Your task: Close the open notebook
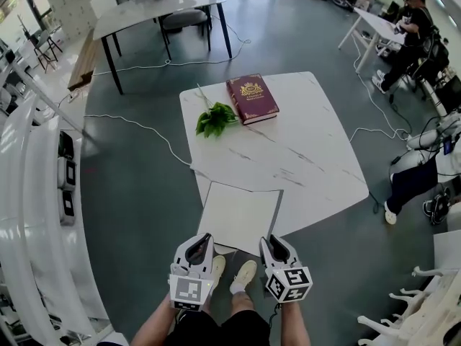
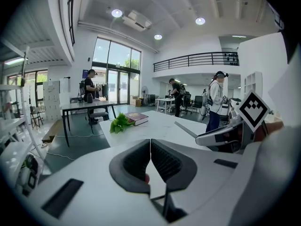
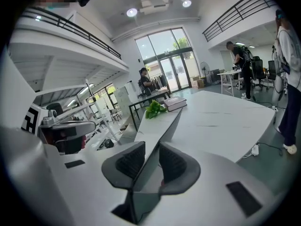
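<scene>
The notebook (image 1: pixel 238 216) lies at the near edge of the white marble table (image 1: pixel 310 150), and its white cover or leaf is raised off the table at the near side. My left gripper (image 1: pixel 204 238) grips that raised sheet's near left corner and my right gripper (image 1: pixel 269 241) its near right corner. In the left gripper view the left gripper (image 2: pixel 150 149) has its jaws together on the thin sheet, whose edge (image 2: pixel 187 128) runs off to the right. In the right gripper view the sheet (image 3: pixel 162 131) passes edge-on between the jaws of the right gripper (image 3: pixel 151 155).
A red hardback book (image 1: pixel 252 98) and a green leafy sprig (image 1: pixel 215 119) lie at the table's far side. Behind stands a dark-legged table (image 1: pixel 155 9) with cables on the floor. White shelving (image 1: pixel 29 193) curves along the left. People (image 1: pixel 414 27) are at desks on the right.
</scene>
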